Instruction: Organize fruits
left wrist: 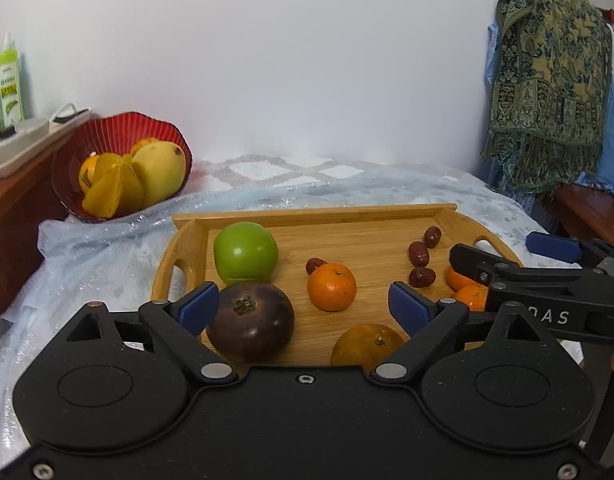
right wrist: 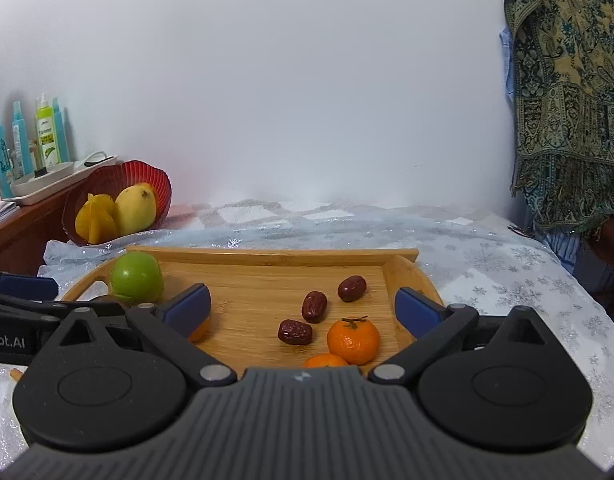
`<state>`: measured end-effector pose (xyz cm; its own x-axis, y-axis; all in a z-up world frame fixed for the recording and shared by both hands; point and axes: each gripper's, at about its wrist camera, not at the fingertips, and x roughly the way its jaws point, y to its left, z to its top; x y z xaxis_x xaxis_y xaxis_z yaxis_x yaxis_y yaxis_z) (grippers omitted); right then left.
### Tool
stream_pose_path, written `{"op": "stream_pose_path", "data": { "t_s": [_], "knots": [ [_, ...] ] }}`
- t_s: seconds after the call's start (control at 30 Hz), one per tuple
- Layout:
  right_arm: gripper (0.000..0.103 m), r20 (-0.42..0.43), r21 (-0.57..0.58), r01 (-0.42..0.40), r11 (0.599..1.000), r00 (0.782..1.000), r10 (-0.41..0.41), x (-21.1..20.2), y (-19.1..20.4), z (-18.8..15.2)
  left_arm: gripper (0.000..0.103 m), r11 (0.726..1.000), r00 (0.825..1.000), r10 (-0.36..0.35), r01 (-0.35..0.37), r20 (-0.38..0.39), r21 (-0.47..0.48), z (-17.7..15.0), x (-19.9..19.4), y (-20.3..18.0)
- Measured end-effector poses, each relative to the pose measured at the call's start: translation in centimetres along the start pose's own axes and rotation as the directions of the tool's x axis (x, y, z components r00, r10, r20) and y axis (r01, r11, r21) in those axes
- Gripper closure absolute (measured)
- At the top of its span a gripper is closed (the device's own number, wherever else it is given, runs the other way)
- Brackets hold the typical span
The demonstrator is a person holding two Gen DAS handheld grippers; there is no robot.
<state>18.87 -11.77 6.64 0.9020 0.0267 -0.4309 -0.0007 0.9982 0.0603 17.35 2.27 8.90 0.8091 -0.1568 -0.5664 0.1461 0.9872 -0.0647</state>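
Between grasps: I hold both grippers over the near edge of the tray (left wrist: 243, 216), and I judge no fruit is in hand. The left gripper (left wrist: 305, 308) has its fingers (left wrist: 199, 306) spread wide; the dark fruit (left wrist: 251, 322) lies just beside the left pad, at the tray's near left, and I cannot tell whether they touch. The right gripper (right wrist: 303, 312) is likewise wide open and empty, with 3 dates (right wrist: 315, 306) and a tangerine (right wrist: 353, 340) on the tray's right part ahead of it. The green apple (left wrist: 245, 252) sits at the tray's far left. The red bowl (left wrist: 107, 128), beyond the tray's left end, holds a mango and starfruit. Next, I judge, 1 gripper must descend around a chosen fruit and close.
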Motion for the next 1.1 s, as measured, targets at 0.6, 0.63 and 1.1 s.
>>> {"op": "stream_pose_path", "data": {
  "t_s": [0.6,0.63,1.1],
  "knots": [
    [0.0,0.077,-0.113,0.061,0.992,0.996,-0.053,-3.7,1.6,-1.9,0.006,0.999,1.0,-0.02,0.021,0.023,-0.03,-1.4,-2.5,-0.2],
    [0.0,0.076,-0.111,0.063,0.992,0.996,-0.055,-3.8,1.6,-2.0,0.006,0.999,1.0,-0.019,0.019,0.021,-0.033,-1.7,-2.7,-0.1],
    [0.0,-0.024,-0.022,0.05,0.998,0.998,-0.051,-5.9,1.1,-6.0,0.006,0.996,0.999,0.001,-0.004,-0.032,-0.086,-6.1,-4.6,1.2]
  ]
}}
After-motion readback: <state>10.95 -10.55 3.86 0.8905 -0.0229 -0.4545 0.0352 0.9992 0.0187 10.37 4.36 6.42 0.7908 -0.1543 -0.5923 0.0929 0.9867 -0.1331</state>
